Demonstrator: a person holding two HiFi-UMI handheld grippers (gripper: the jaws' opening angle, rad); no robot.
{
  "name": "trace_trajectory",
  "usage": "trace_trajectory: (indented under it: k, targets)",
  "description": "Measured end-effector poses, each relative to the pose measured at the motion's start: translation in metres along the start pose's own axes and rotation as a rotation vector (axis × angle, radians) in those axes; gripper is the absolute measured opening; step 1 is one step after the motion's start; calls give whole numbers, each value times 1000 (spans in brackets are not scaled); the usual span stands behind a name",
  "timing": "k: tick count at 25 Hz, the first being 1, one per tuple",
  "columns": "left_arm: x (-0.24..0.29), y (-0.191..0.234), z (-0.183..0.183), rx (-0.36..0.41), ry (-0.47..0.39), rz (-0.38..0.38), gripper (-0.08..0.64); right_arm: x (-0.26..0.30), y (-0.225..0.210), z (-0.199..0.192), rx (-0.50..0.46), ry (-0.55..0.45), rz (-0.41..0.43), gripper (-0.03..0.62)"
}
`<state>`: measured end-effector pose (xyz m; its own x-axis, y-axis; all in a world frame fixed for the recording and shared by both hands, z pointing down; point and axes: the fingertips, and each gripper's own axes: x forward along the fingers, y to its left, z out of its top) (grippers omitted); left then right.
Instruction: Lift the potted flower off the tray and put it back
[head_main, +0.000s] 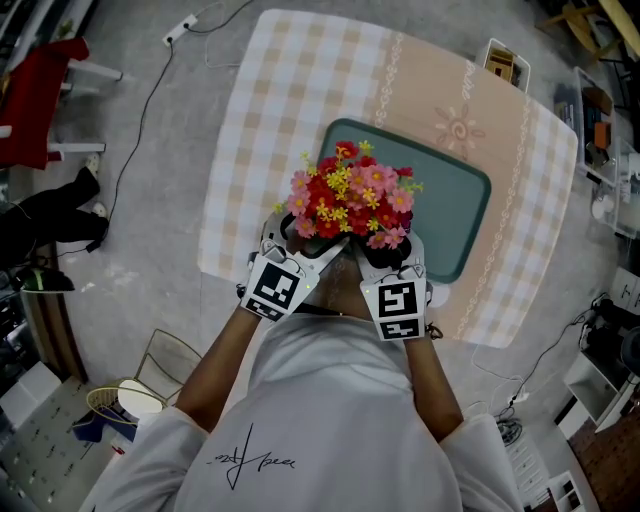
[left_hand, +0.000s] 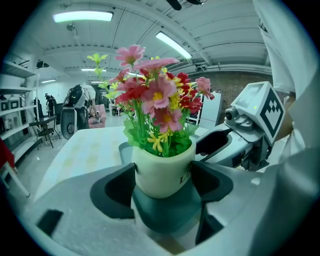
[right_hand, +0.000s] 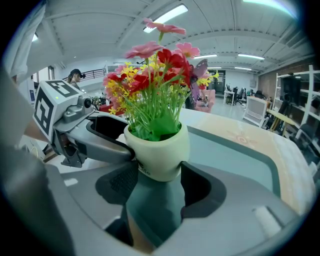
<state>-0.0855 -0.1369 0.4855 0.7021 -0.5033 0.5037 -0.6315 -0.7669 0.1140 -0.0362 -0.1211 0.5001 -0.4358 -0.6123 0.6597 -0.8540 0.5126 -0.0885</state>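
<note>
The potted flower, red, pink and yellow blooms in a cream pot, stands at the near end of the teal tray. My left gripper has its dark pads against both sides of the pot. My right gripper holds the same pot from the other side, its pads touching the pot's flanks. Seen from the head, the left gripper and the right gripper meet under the blooms, which hide the pot. Teal tray shows right beneath the pot; whether its base touches the tray I cannot tell.
The tray lies on a table with a checked and peach cloth. A small box sits at the table's far edge. A red chair stands on the floor at the left, and shelves line the right.
</note>
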Motion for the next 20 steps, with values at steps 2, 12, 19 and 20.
trace_trajectory:
  k: [2,12,19,20]
  targets:
    - [-1,0,-1,-7,2,5,351,-1,0,0,-1,-2,-1,273]
    - [-5,-4,-2,-32,1,12,341,-10,-1,4,-3,-33,-22,227]
    - [-14,-8,2,-53,-7,25,334,-16,0,9,12,-56,-27,220]
    - [-15,-8,2,-53,-7,26,333,-17,0,10,13,-62,-30,218]
